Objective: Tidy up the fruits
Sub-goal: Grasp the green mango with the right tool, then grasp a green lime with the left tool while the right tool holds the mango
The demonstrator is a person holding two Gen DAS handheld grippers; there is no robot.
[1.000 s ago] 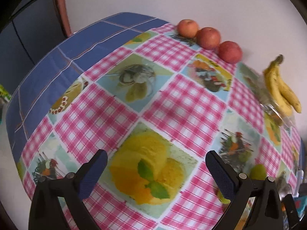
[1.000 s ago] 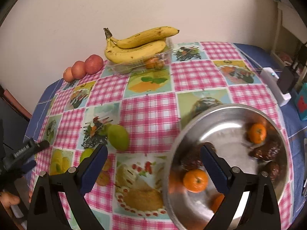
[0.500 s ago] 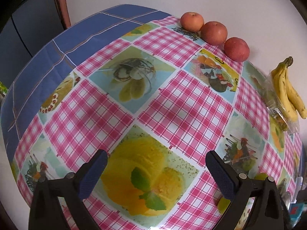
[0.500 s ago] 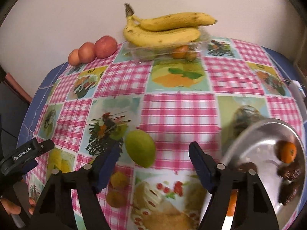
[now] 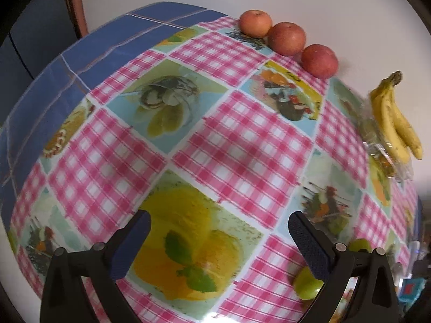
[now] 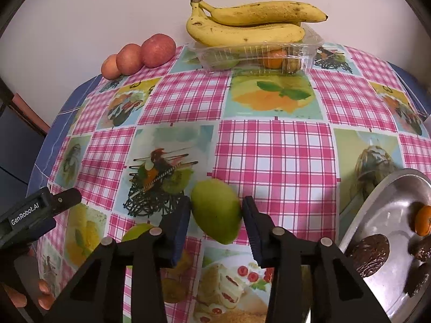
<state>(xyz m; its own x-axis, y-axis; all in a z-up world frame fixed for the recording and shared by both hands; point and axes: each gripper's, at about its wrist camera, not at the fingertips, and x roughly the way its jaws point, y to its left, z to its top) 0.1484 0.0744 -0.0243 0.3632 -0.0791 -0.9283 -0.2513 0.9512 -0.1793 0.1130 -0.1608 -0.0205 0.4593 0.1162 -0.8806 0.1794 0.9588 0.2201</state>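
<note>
One green fruit (image 6: 216, 211) sits between right tool (image 6: 216, 227) pads.

The right gripper (image 6: 216, 222) has just been closing around a green fruit (image 6: 216, 211), its pads against both sides. Beyond the fruit, bananas (image 6: 253, 24) top a clear tray (image 6: 309, 51); right of it, a steel bowl (image 6: 377, 202).

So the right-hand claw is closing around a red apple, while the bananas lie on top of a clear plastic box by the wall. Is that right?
Not quite. The right gripper has just been closing around a green fruit, not a red apple; the right wrist view shows it between the pads. The three red apples sit untouched by the wall. The bananas do lie on the clear plastic box.
</note>
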